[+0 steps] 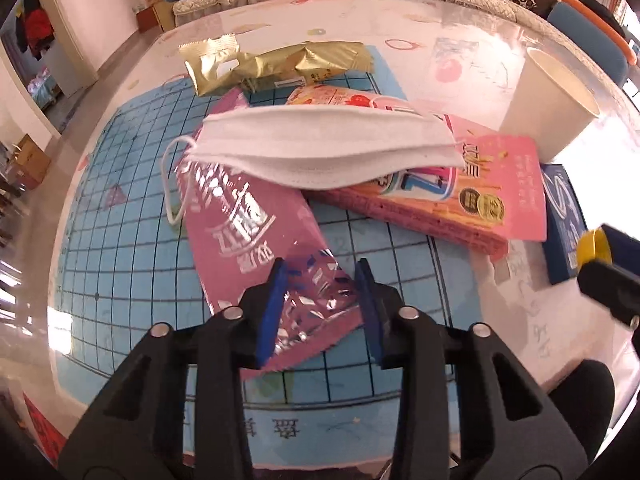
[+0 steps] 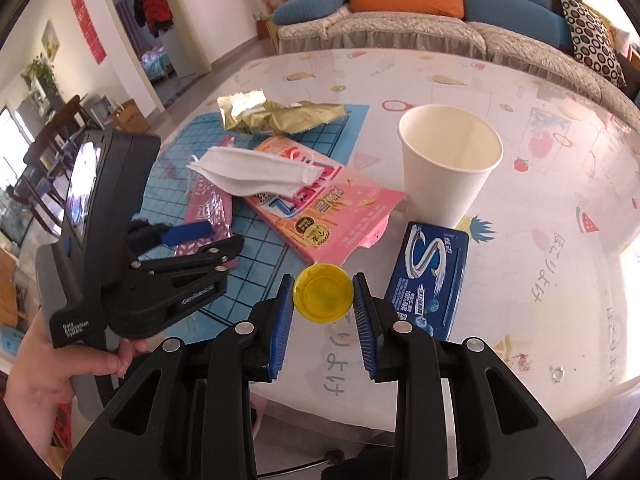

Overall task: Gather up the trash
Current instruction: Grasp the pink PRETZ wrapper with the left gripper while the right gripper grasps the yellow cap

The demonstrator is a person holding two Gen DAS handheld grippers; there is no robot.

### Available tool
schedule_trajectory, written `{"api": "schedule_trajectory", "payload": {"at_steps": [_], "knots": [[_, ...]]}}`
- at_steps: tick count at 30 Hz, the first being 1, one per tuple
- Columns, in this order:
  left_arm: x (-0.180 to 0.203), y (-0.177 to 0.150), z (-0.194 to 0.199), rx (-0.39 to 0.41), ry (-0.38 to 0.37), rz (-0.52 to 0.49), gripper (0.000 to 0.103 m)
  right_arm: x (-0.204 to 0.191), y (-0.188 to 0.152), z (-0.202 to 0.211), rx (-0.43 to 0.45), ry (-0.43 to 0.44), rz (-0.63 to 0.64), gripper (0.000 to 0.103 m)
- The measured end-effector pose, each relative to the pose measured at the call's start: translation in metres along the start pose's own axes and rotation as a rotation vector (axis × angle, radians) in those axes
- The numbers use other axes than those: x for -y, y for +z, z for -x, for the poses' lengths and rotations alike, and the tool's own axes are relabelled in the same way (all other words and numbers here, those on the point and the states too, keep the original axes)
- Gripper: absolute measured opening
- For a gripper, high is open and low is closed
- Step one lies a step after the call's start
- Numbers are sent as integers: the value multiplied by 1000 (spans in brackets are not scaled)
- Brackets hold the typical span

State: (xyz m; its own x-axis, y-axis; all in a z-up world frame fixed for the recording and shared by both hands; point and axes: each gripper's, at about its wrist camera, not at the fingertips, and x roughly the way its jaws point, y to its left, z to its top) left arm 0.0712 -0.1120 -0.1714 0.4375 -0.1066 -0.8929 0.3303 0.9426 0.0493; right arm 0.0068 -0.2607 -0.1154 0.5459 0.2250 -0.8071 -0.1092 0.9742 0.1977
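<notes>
My left gripper (image 1: 322, 280) straddles the near end of a purple foil wrapper (image 1: 256, 240); its blue pads stand apart on either side, not pinching it. A white face mask (image 1: 320, 144) lies across that wrapper and a pink snack box (image 1: 472, 200). A gold wrapper (image 1: 272, 64) lies beyond. My right gripper (image 2: 323, 292) is shut on a yellow bottle cap (image 2: 323, 294), held above the table's near edge. The white paper cup (image 2: 448, 164) stands upright and empty beyond it. The left gripper shows in the right wrist view (image 2: 192, 240).
A blue gum box (image 2: 430, 280) lies just right of the cap, in front of the cup. A blue grid mat (image 1: 120, 208) lies under the trash on the glass-topped table (image 2: 540, 240). A sofa (image 2: 400, 28) runs along the far side.
</notes>
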Motion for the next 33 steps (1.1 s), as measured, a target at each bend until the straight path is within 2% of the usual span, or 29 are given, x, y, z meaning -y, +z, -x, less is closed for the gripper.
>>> {"api": "schedule_trajectory", "payload": {"at_steps": [2,4,6,13,16,19,20,23,25,26,29,33], "knots": [[-8,-6,4,0,-20,9,20,0,1,1,6,5,1,31],[-17,-11,12,15,-38,10,19,-2,3,2,8,9,4,31],[-26,-14,17,18,-53,19,2,-5,4,2,10,18,8,31],[-53,-23,45,50,-58,5,2,-18,11,5,23,39,27,31],[-58,-25,61,75,-36,-16,2,-23,14,8,32,46,39,31],[-67,-23,64,74,-43,2,2,-27,17,9,37,54,45,31],[-68,-23,63,78,-32,5,4,-27,18,8,37,54,46,31],[-67,-21,53,70,-52,36,33,-30,17,6,31,60,50,31],[-61,-18,44,65,-39,26,33,-29,16,4,26,60,50,31],[-57,-17,38,55,-39,24,36,-29,16,3,22,61,48,31],[-48,-12,21,42,0,31,55,-25,14,1,17,60,40,31],[-41,-8,2,14,9,39,58,-18,11,-1,12,55,28,31]]}}
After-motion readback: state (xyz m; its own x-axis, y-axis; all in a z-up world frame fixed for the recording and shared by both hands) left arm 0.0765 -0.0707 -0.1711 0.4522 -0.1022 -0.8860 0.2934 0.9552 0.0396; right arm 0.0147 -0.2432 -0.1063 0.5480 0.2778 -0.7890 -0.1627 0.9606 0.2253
